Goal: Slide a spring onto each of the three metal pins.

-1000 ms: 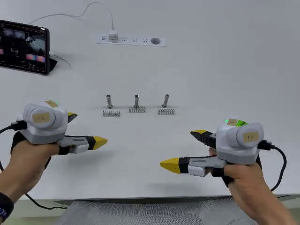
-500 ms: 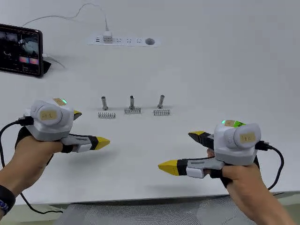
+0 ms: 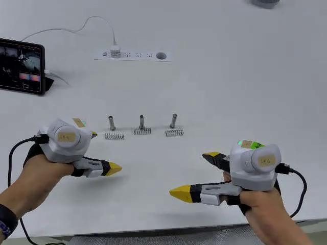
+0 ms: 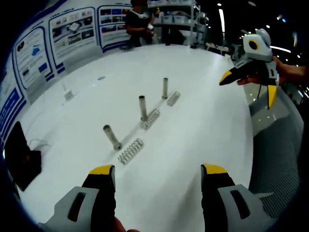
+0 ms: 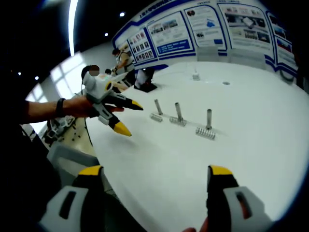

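Note:
Three upright metal pins (image 3: 111, 123) (image 3: 141, 121) (image 3: 173, 120) stand in a row at mid-table. A small spring lies flat in front of each: left spring (image 3: 114, 136), middle spring (image 3: 142, 131), right spring (image 3: 174, 132). The left gripper view shows the pins (image 4: 143, 107) and springs (image 4: 131, 151) ahead of the jaws. My left gripper (image 3: 103, 151) (image 4: 158, 171) is open and empty, near and left of the row. My right gripper (image 3: 195, 173) (image 5: 155, 171) is open and empty, near and right of it. The pins (image 5: 178, 111) and springs (image 5: 206, 133) lie well beyond its jaws.
A white power strip (image 3: 132, 54) with a plugged cable lies at the back. A dark tablet (image 3: 20, 65) stands at the far left. The table's front edge (image 3: 153, 232) runs just below my hands. Poster walls (image 5: 203, 29) and a person (image 4: 137, 19) are behind.
The head camera has shifted, so the pins sit lower in the picture. Both grippers stay open and keep nearly the same places beside the row; the springs have not moved.

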`<action>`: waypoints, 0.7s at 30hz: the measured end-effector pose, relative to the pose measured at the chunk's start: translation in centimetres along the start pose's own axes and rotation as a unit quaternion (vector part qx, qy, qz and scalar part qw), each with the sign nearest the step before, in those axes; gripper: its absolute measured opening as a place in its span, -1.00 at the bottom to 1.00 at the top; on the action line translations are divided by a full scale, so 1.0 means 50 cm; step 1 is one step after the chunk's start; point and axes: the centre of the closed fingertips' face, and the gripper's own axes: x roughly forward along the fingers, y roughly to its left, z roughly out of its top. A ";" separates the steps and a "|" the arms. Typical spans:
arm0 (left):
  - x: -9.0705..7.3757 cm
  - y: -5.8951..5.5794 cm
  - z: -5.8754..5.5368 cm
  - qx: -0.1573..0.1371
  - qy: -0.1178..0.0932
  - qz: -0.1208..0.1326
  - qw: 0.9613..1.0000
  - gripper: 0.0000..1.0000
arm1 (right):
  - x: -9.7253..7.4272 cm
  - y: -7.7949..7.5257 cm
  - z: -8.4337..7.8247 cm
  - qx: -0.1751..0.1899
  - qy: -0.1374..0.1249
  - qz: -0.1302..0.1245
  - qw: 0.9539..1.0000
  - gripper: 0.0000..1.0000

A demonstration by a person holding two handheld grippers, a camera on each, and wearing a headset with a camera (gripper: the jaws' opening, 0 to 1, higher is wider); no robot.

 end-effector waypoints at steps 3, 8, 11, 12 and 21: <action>0.008 0.003 0.006 -0.002 -0.003 -0.002 1.000 0.43 | -0.002 -0.001 -0.002 -0.001 0.002 0.000 1.000 0.79; 0.024 0.007 0.010 0.000 -0.002 -0.006 1.000 0.42 | -0.008 -0.003 -0.006 0.001 0.001 -0.003 1.000 0.79; 0.033 0.011 0.010 0.002 0.001 -0.006 1.000 0.41 | -0.009 -0.003 -0.014 0.002 0.004 -0.003 1.000 0.79; 0.035 0.012 0.010 0.003 0.002 -0.007 1.000 0.41 | -0.009 -0.003 -0.016 0.003 0.005 -0.003 1.000 0.79; 0.060 0.027 0.011 0.007 0.008 -0.010 1.000 0.36 | -0.008 -0.003 -0.019 0.007 0.005 -0.004 1.000 0.79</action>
